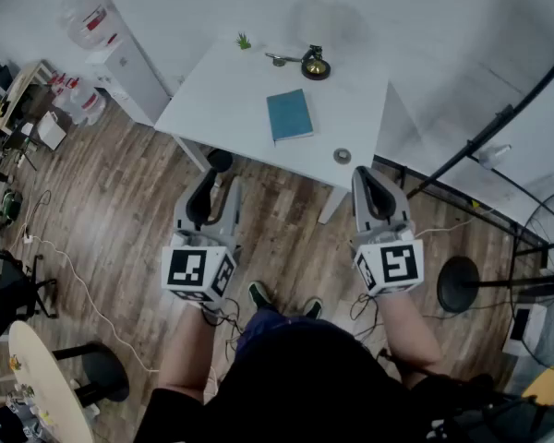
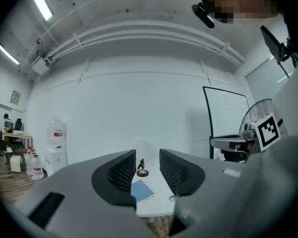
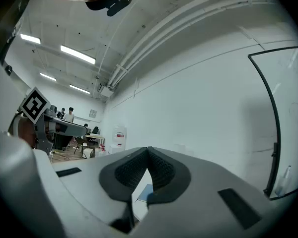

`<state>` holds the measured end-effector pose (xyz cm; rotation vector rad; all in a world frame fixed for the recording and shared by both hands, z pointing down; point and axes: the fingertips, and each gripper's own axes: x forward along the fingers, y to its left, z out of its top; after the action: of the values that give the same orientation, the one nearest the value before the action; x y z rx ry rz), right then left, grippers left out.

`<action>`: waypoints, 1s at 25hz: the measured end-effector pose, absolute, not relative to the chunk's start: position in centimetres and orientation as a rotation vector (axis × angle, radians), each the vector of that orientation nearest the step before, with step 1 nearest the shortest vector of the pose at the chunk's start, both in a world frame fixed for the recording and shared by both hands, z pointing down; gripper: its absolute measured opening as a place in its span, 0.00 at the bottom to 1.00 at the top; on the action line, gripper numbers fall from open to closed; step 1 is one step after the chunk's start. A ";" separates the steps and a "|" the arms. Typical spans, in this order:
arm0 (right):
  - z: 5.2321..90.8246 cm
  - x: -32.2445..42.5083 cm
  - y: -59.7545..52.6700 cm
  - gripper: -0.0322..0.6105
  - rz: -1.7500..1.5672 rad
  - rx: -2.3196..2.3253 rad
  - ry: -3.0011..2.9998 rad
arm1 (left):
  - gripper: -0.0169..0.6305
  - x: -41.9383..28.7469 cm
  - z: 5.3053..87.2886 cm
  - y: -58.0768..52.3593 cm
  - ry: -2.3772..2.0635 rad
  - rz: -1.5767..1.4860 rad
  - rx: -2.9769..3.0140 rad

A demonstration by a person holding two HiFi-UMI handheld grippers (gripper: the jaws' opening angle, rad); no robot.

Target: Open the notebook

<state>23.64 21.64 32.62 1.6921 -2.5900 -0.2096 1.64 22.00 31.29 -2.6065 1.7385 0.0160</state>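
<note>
A closed teal notebook (image 1: 289,114) lies flat near the middle of the white table (image 1: 222,100). Both grippers hang level over the wooden floor, short of the table's near edge and apart from the notebook. My left gripper (image 1: 214,169) is open with nothing between its fingers; in the left gripper view (image 2: 148,157) the notebook (image 2: 143,190) shows through the gap. My right gripper (image 1: 369,175) is shut and holds nothing; in the right gripper view (image 3: 148,150) its pads meet, and a corner of the notebook (image 3: 145,192) shows below them.
On the table stand a black-and-gold ornament (image 1: 315,65), a tiny green plant (image 1: 244,41) and a small round disc (image 1: 342,155). A water dispenser (image 1: 120,63) is at the left. A stand's round base (image 1: 457,284) and a fan (image 1: 549,229) are at the right.
</note>
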 end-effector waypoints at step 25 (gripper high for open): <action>33.6 25.0 22.6 0.35 -0.020 1.661 -2.706 | 0.37 0.5 31.4 25.0 1.841 0.094 -2.556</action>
<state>24.97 22.62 33.64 1.6607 -2.7057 -0.0199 0.50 24.97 31.45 -2.5562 1.8409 0.0939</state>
